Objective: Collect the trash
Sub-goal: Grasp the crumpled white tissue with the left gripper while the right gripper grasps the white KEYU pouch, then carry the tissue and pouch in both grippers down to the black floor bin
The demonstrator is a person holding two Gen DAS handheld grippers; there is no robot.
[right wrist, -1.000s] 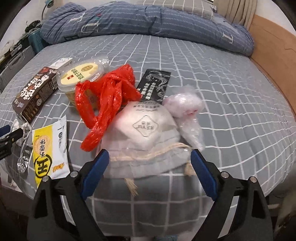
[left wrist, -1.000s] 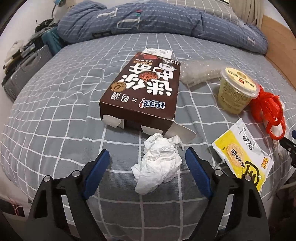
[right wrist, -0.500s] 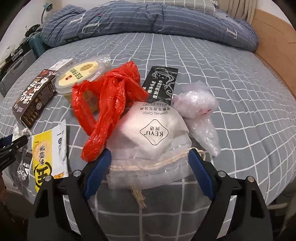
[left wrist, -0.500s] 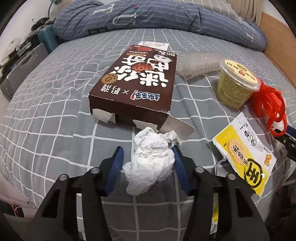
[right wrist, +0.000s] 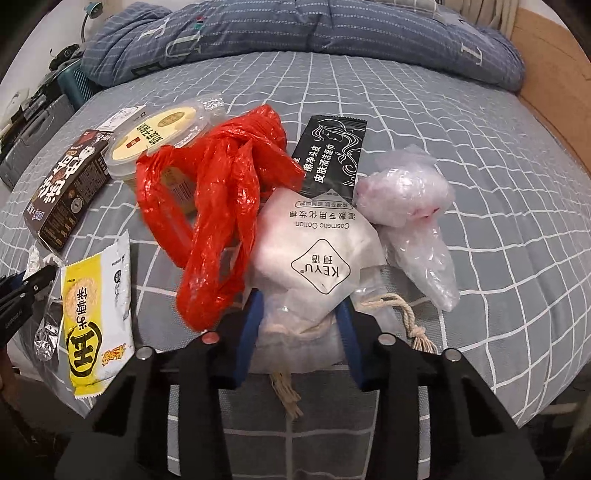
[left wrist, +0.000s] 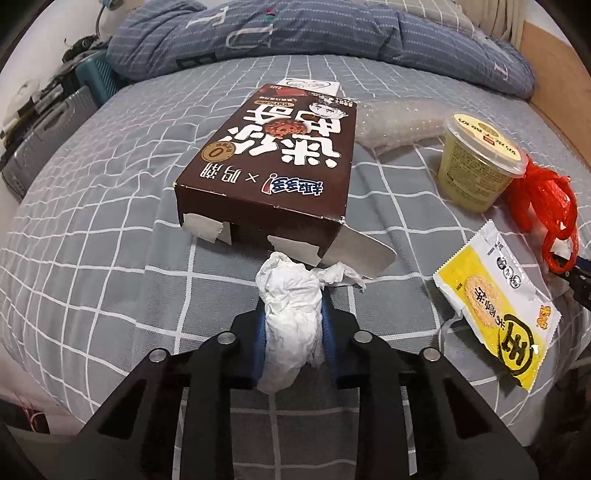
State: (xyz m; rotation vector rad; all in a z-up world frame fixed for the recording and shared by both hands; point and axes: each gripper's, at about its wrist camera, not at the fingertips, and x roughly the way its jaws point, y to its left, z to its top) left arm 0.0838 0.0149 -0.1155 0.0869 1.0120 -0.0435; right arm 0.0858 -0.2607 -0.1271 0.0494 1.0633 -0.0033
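Both grippers have just been closing and each has something pinched now. The left gripper (left wrist: 291, 332) is clamped on a crumpled white tissue (left wrist: 291, 314) at the near edge of the bed (left wrist: 92, 221) — blue pads pressed into both sides, wad bulging out above and below them. Just beyond the tissue sits a brown snack box (left wrist: 273, 162) lying flat, its near end flaps torn open and touching the top of the wad. To the right of the box: a roll of bubble wrap (left wrist: 399, 125), a yellow lidded cup (left wrist: 476, 162), and nearer, a yellow snack wrapper (left wrist: 495, 314) at the bed's edge.

The right gripper (right wrist: 301, 325) is squeezed onto a translucent drawstring pouch of cotton pads (right wrist: 314, 258) — the pouch's neck is bunched between the pads and its rope cord trails off to the right. A red plastic bag (right wrist: 221, 206) lies draped against the pouch's left side, a black sachet (right wrist: 332, 151) lies just behind it, and a crumpled clear plastic bag (right wrist: 410, 206) sits touching its right side. A folded blue duvet (right wrist: 295, 29) runs along the far side of the bed.
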